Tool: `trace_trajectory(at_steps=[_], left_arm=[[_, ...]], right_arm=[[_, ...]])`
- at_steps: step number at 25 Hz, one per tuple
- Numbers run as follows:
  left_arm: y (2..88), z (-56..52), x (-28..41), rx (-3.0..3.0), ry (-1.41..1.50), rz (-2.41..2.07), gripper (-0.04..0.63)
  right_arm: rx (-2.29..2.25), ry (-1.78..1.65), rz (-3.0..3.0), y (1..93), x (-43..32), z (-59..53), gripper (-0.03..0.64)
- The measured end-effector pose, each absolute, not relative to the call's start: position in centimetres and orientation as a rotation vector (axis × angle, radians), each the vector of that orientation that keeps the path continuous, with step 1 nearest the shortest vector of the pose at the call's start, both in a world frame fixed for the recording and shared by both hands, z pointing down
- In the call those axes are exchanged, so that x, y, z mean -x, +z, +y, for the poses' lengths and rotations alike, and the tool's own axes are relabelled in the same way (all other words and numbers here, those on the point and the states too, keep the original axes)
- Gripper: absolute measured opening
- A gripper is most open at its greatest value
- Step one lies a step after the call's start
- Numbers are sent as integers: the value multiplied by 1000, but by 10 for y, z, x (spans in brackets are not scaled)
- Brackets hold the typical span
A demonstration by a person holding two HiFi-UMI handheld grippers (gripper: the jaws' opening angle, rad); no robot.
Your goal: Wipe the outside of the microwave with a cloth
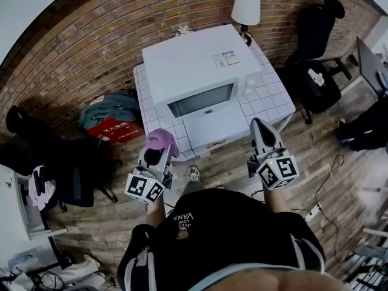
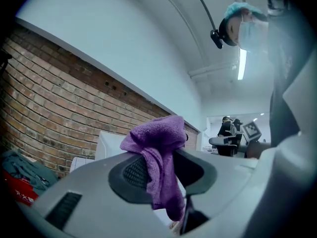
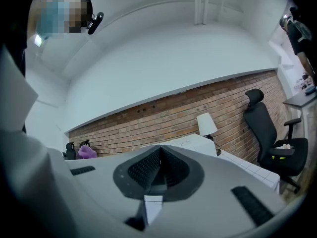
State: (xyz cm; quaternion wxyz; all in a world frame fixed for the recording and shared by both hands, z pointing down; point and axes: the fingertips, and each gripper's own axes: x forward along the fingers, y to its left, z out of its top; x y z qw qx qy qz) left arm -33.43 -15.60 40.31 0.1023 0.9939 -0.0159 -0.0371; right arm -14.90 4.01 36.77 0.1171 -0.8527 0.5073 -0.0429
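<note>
One microwave (image 1: 200, 77), white, stands on one white tiled table (image 1: 276, 99) against a brick wall (image 1: 79, 59); its door faces the person, and one label shows on its top.

There are two grippers, both held short of the microwave front and touching neither it nor each other. The left gripper (image 1: 159, 153) sits off the door's lower left corner; its jaws are clamped on the one cloth (image 1: 162, 139), which is purple. In the left gripper view the cloth bunches above the jaw tips and a fold hangs down between the pads, with the microwave pale behind it.

The right gripper (image 1: 260, 126) is off the table's right front; its jaws are pressed together with nothing between them, the ribbed pads meeting in one seam. In the right gripper view the microwave top lies beyond the closed tips.

One lamp (image 1: 245, 8) with a white shade stands at the table's back right corner, just beside the microwave.

Two black chairs show: one chair (image 1: 315, 35) right of the table near the wall, and a second chair (image 1: 70, 171) on the wood floor (image 1: 212, 174) at the left. Left of the table, one red bag (image 1: 118, 129) lies on the floor, touching a teal heap (image 1: 112, 105) by the wall.
</note>
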Motion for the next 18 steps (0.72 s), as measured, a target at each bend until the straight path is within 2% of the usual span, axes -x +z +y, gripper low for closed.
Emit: trace_trajectory(at_steps=[18], left_arm=[[353, -326, 277, -3048, -114, 178, 129]], right_arm=[[2550, -43, 1258, 332, 106, -63, 0]])
